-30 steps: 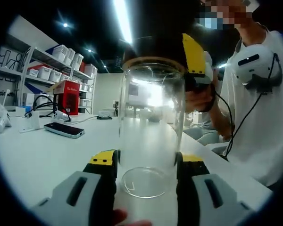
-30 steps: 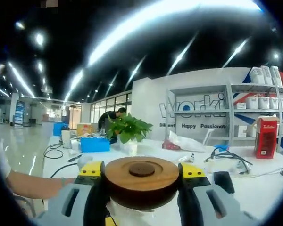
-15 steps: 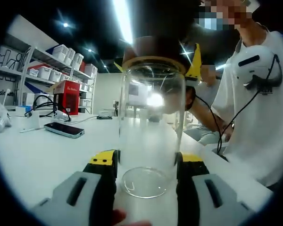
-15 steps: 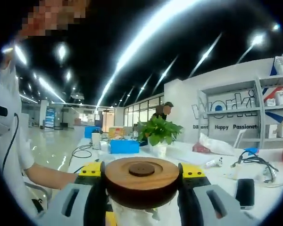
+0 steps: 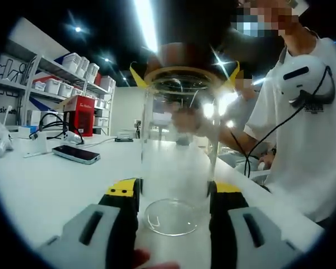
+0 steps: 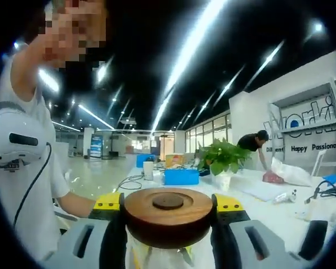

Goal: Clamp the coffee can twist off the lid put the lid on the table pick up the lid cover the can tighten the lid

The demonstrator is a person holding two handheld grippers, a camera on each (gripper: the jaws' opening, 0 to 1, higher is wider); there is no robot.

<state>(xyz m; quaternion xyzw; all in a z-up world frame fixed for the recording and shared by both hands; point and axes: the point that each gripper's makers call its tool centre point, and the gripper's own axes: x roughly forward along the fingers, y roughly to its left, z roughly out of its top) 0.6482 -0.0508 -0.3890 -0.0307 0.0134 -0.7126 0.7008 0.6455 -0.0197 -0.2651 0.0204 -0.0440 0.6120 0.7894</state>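
A clear glass can [image 5: 179, 140] stands on the white table [image 5: 39, 190], and my left gripper [image 5: 173, 190] is shut on its base, one jaw on each side. A brown wooden lid [image 5: 182, 56] sits on the can's mouth. My right gripper [image 5: 182, 70] comes from above, its yellow fingertips [image 5: 135, 74] flanking the lid. In the right gripper view the round wooden lid [image 6: 168, 208] is clamped between the jaws of my right gripper [image 6: 168, 202], with the glass can [image 6: 168, 259] just below it.
A person in a white shirt [image 5: 302, 140] stands close on the right. A black phone [image 5: 75, 154], cables and a red box [image 5: 78, 115] lie to the left, before shelves of white bins [image 5: 73, 64]. Farther along the table are a potted plant [image 6: 223, 159] and a blue box [image 6: 181, 176].
My right gripper has rotated about the lid while shut on it; its yellow fingers now straddle the can's top in the left gripper view. The left gripper and can have stayed still.
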